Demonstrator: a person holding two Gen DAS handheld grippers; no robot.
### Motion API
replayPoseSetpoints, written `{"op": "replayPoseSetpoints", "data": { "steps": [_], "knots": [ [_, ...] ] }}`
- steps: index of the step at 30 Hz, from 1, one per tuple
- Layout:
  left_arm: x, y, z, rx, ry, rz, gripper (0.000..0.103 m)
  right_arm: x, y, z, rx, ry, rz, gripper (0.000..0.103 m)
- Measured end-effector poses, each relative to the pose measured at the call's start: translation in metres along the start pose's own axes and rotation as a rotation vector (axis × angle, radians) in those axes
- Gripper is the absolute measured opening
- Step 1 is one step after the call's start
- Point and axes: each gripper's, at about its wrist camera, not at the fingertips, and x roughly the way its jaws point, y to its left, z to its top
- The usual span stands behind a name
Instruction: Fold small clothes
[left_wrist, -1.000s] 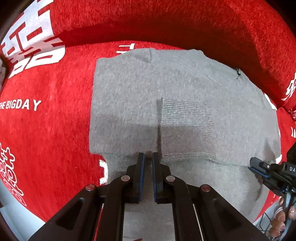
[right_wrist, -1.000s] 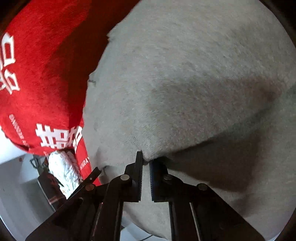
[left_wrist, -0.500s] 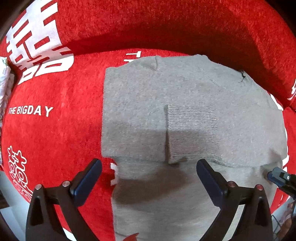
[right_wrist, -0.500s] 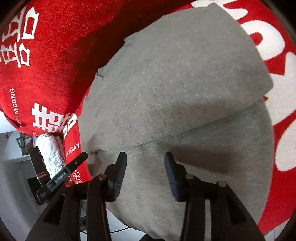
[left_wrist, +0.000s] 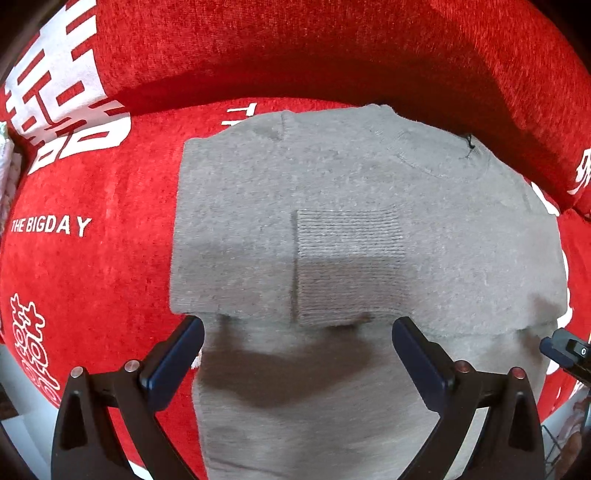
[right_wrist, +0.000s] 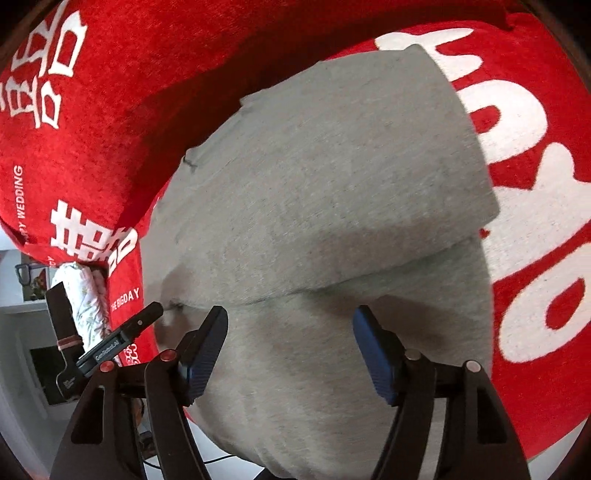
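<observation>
A small grey knit sweater lies flat on a red sofa seat, both sleeves folded across its chest, a ribbed cuff on top. Its lower body hangs toward the seat's front edge. My left gripper is open and empty just above the sleeve fold line. In the right wrist view the same sweater fills the middle, and my right gripper is open and empty over its lower part. The left gripper's tip shows at the left there.
The red sofa cover has white lettering, and its backrest rises behind the sweater. A white patterned cloth bundle sits past the sofa's left end. White floor lies below the seat's front edge.
Both grippers were shut on the sweater's sleeve fold a second ago. They have let go, opened wide and drawn back a little; the sweater lies still.
</observation>
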Motion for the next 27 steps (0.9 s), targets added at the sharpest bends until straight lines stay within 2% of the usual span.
{"op": "replayPoseSetpoints", "data": {
  "steps": [3,9,13,18,20,25,27],
  "knots": [
    [0.001,-0.003,0.001,0.006,-0.002,0.008,0.102,-0.002,-0.003,0.001,0.003,0.000,-0.005,0.078],
    [0.000,-0.007,0.003,-0.003,-0.012,0.001,0.102,-0.006,-0.009,0.001,0.018,0.000,-0.005,0.078],
    [-0.007,-0.006,0.004,-0.033,-0.066,-0.030,0.102,-0.008,-0.014,0.003,0.021,0.001,-0.008,0.078],
    [-0.003,-0.008,0.013,-0.047,-0.037,-0.048,0.102,-0.012,-0.021,0.007,0.021,-0.001,-0.012,0.079],
    [0.002,-0.009,0.016,-0.052,-0.029,-0.028,0.102,-0.014,-0.025,0.010,0.024,-0.002,-0.014,0.079],
    [0.025,-0.004,0.009,-0.050,0.025,0.079,0.102,-0.020,-0.036,0.013,0.036,-0.003,-0.017,0.079],
    [0.025,0.002,0.003,-0.055,0.022,0.078,0.102,-0.023,-0.041,0.013,0.036,0.000,-0.021,0.079]
  ]
}}
